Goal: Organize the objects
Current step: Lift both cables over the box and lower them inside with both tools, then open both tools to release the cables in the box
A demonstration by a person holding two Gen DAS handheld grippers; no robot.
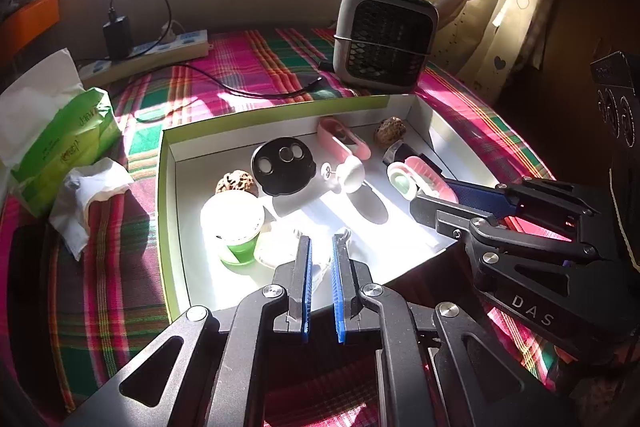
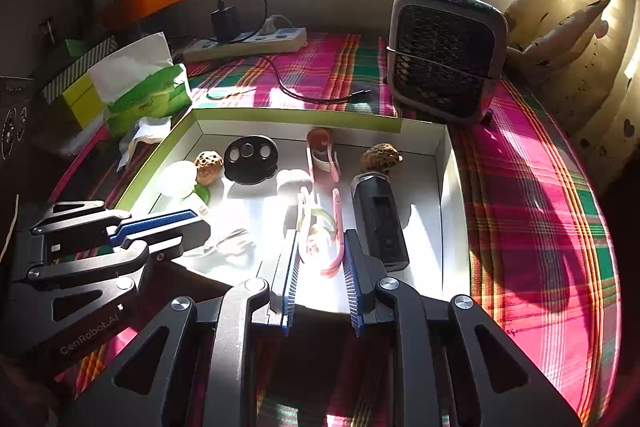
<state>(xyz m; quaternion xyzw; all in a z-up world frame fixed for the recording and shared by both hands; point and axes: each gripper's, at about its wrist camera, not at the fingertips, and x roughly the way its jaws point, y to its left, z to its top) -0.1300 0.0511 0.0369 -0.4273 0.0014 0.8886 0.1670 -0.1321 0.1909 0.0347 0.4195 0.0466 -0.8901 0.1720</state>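
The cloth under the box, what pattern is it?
Pink, green and orange plaid cloth, clearest in the right wrist view.

Left gripper [image 1: 321,247] angled steeply downward, blue-padded fingers [image 1: 307,279] nearly parallel with only a narrow gap between, drawn in as far as they go. Right gripper [image 2: 319,251] tilted down at a like slant just beside it, its ribbed blue pads [image 2: 353,283] also at their closest, though a wider gap remains. Both seen side by side in each wrist view, close but not touching.
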